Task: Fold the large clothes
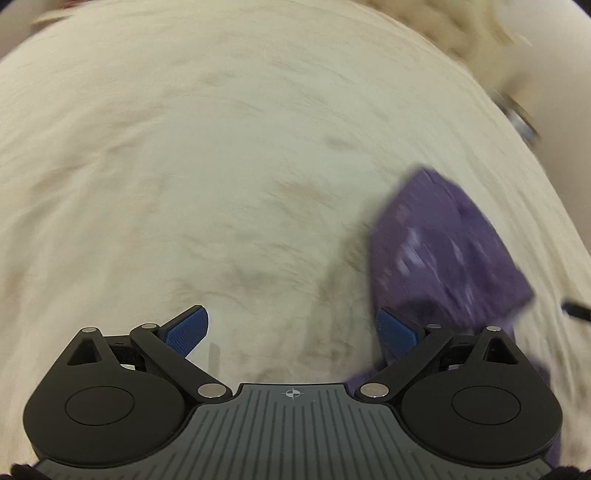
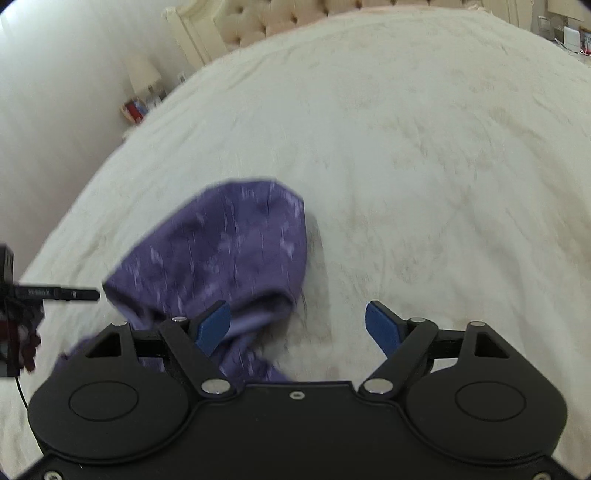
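Lying bunched up on the cream bed (image 2: 406, 155), the purple cloth (image 2: 229, 251) sits just in front of both tools. The left gripper (image 1: 291, 332) has its blue fingers (image 1: 188, 330) wide apart with nothing between them. The right gripper (image 2: 297, 328) is spread wide too, its left finger over the cloth but not pinching it. A padded headboard (image 2: 295, 14) stands far back.
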Tool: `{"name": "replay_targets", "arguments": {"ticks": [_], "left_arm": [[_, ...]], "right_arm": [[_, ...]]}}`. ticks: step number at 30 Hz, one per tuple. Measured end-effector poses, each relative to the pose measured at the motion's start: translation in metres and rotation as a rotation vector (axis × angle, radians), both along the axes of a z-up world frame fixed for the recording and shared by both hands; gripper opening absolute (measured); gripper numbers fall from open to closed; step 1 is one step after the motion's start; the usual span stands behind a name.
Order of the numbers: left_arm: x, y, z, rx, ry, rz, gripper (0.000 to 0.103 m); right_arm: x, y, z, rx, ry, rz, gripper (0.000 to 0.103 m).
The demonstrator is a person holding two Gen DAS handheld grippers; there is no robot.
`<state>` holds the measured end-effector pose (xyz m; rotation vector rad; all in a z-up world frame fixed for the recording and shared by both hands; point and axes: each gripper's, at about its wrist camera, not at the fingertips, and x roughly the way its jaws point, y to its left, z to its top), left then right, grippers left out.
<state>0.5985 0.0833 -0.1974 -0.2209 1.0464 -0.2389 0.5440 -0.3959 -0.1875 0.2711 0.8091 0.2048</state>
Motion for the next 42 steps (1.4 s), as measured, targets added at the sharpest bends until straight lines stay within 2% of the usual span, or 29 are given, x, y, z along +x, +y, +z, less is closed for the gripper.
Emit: {"name": "replay_targets", "arguments": {"ticks": [1, 3, 8, 10, 12, 14, 16, 19, 20, 22, 27, 32, 33, 35, 36, 39, 42], "left_arm": [[-0.002, 0.0, 0.005, -0.021, -0.016, 0.035, 0.099], [-0.006, -0.011, 0.016, -0.064, -0.066, 0.044, 0.099], [-0.001, -0.086, 0.038, -0.08, -0.168, -0.144, 0.099], [0.005, -0.116, 0.038, -0.074, -0.197, -0.21, 0.099], [0.015, -0.134, 0.032, -0.053, -0.211, -0.232, 0.099], [0.029, -0.14, 0.015, -0.019, -0.185, -0.198, 0.099], [0.043, -0.133, -0.011, 0.006, -0.116, -0.159, 0.099], [0.058, -0.118, -0.054, 0.069, 0.011, -0.108, 0.099], [0.06, -0.111, -0.063, 0.057, 0.024, -0.099, 0.099], [0.058, -0.106, -0.065, 0.034, -0.013, -0.125, 0.1], [0.056, -0.113, -0.067, 0.069, -0.029, -0.182, 0.101], [0.055, -0.108, -0.065, 0.07, -0.028, -0.204, 0.101], [0.057, -0.108, -0.064, 0.069, -0.024, -0.207, 0.101], [0.055, -0.104, -0.062, 0.072, -0.015, -0.211, 0.101], [0.054, -0.103, -0.059, 0.077, -0.012, -0.207, 0.101], [0.047, -0.093, -0.046, 0.073, -0.015, -0.176, 0.101], [0.034, -0.075, -0.029, -0.015, -0.01, -0.143, 0.101]], "right_arm": [[0.004, -0.002, 0.001, 0.007, -0.01, -0.008, 0.08], [0.016, -0.004, -0.003, 0.02, -0.017, -0.025, 0.064], [0.036, 0.002, -0.013, 0.052, -0.012, -0.065, 0.063], [0.045, 0.006, -0.015, 0.055, -0.014, -0.063, 0.063], [0.055, 0.009, -0.016, 0.06, -0.01, -0.051, 0.063], [0.066, 0.013, -0.017, 0.066, 0.004, -0.026, 0.064], [0.078, 0.018, -0.018, 0.048, 0.012, -0.004, 0.069], [0.095, 0.022, -0.022, 0.033, 0.026, 0.022, 0.07], [0.103, 0.023, -0.023, 0.033, 0.035, 0.028, 0.07], [0.116, 0.027, -0.026, 0.027, 0.045, 0.039, 0.072], [0.158, 0.037, -0.029, 0.036, 0.06, 0.058, 0.076], [0.195, 0.06, -0.034, -0.04, 0.097, 0.111, 0.076], [0.2, 0.065, -0.036, -0.06, 0.104, 0.125, 0.072], [0.204, 0.073, -0.037, -0.107, 0.112, 0.146, 0.044], [0.203, 0.077, -0.036, -0.133, 0.111, 0.151, 0.019], [0.185, 0.089, -0.021, -0.199, 0.03, 0.183, 0.015], [0.15, 0.102, 0.003, -0.25, -0.08, 0.238, 0.013]]}}
